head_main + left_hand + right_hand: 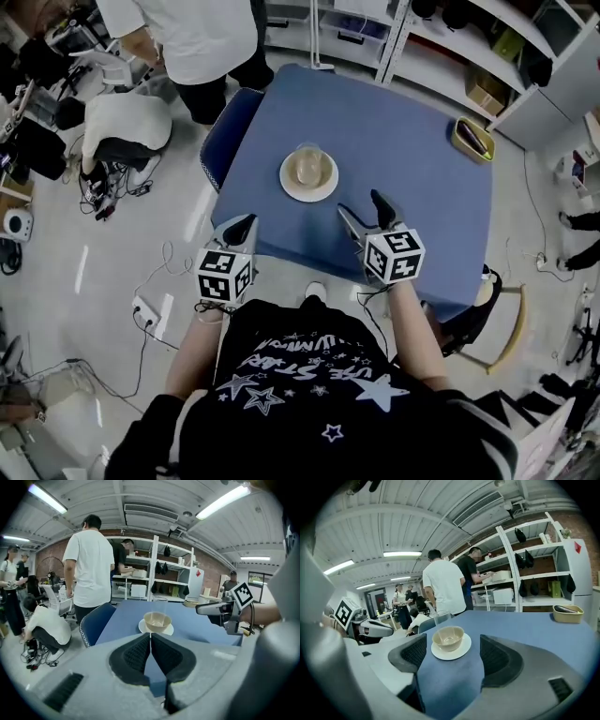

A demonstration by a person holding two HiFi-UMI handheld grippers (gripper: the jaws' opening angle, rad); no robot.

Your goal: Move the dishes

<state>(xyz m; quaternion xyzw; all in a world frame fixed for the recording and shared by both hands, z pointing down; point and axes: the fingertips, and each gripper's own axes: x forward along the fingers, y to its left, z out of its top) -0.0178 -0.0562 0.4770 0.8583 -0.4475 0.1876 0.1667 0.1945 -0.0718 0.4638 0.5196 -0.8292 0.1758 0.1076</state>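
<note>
Nothing's picked up yet. The dishes are a tan bowl [308, 169] on a white plate [328, 191], with a clear glass [307, 148] just behind at the plate's 12 o'clock. The stack sits mid-table [403, 131], dead ahead of the person.

The right gripper [359, 203] hovers over the near part of the table at about 5 o'clock from the plate. Its jaws are spread wide with nothing between them, and its own view frames the bowl right in the gap. That looks like a lineup for a grab, probably on the bowl or the plate rim.

The left gripper [246, 223] hangs at the table's near edge, around 7 o'clock from the plate, jaws pressed together and empty. It's pointed at the bowl too, but seems to be just parked as backup.

A yellow tray [472, 139] sits at the far corner, about 2 o'clock. Can't tell if that's where the dishes go.
</note>
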